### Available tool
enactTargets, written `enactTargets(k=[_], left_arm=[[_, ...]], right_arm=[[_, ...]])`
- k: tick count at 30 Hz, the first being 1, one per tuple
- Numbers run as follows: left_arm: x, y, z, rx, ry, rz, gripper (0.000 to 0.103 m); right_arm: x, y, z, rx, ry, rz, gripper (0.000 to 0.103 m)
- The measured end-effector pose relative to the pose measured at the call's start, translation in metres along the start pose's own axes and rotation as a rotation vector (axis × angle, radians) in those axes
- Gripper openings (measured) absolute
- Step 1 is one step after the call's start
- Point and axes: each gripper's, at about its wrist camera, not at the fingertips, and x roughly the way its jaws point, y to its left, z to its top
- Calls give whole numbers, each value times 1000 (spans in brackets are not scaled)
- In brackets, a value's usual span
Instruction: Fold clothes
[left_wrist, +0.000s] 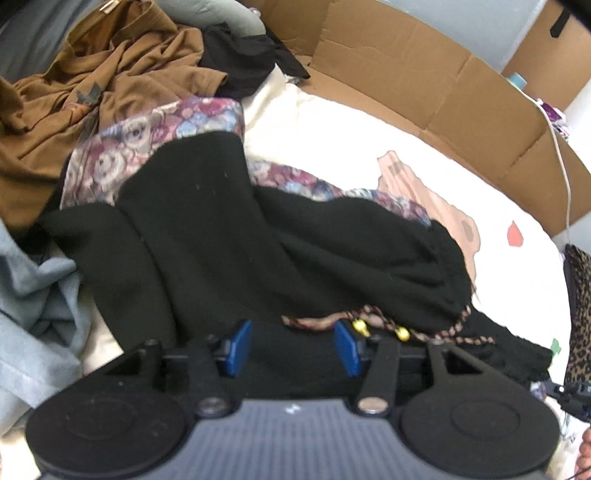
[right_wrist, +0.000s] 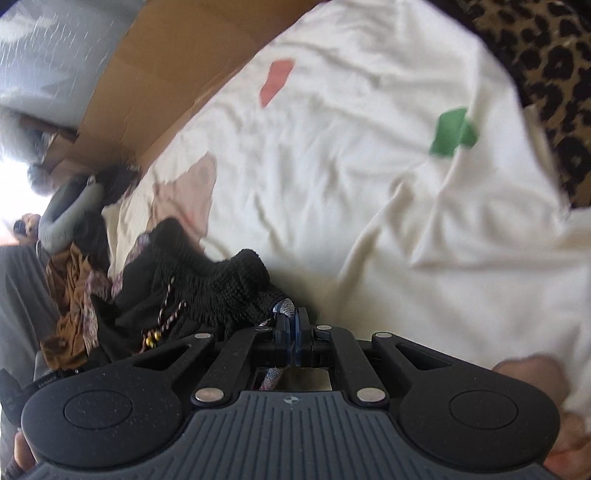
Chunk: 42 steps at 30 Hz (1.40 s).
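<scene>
Here the black garment (left_wrist: 229, 236), a knit piece with a floral lining showing along its far edge, is lying spread across the middle of the white bedsheet (left_wrist: 332, 122), its gathered waistband and braided drawstring (left_wrist: 332, 323) turned toward the near edge of the bed. The left gripper (left_wrist: 293, 347) is hovering just over that waistband with its blue pads spread apart and nothing between them, probably lining up for a pinch on the hem. The right gripper (right_wrist: 291, 332) is clamping its jaws on the waistband's corner, where ribbed black knit and a strip of floral trim are bunching at the pads; holding that corner likely keeps the cloth taut for a fold. Unfolded clothes, a brown garment (left_wrist: 92, 74) among them, are piling toward the far left corner, beside the cardboard (left_wrist: 424, 66) lining the far edge.
</scene>
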Motion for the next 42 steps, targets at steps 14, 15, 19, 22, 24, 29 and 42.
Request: enactTargets(k=[14,15,19,22,24,29,42], left_arm=[[26,-26,63,214,-50,-35,53],[30,-29,69,235,-59,-30,53],[48,-25,84,239,-83,-13,53],[70,-11,91,185,-92,38,65],[80,-4,95,174,-108,80,66],[86,7,100,129,-107,120,73],[106,-11,92,115,-17,67,82]], right_arm=[[-30,-42,70,3,-127,-125,0],[-33,-43,71,4,-131,-131,0],[-41,-50,75,13,-144,-157,0],[-40,-51,75,0,-139,-122,2],[-41,-49,72,-7,-131,-108,5],[-50,-48,58,5,-98,-100,42],[-14,-37,-27,47,103,83,55]])
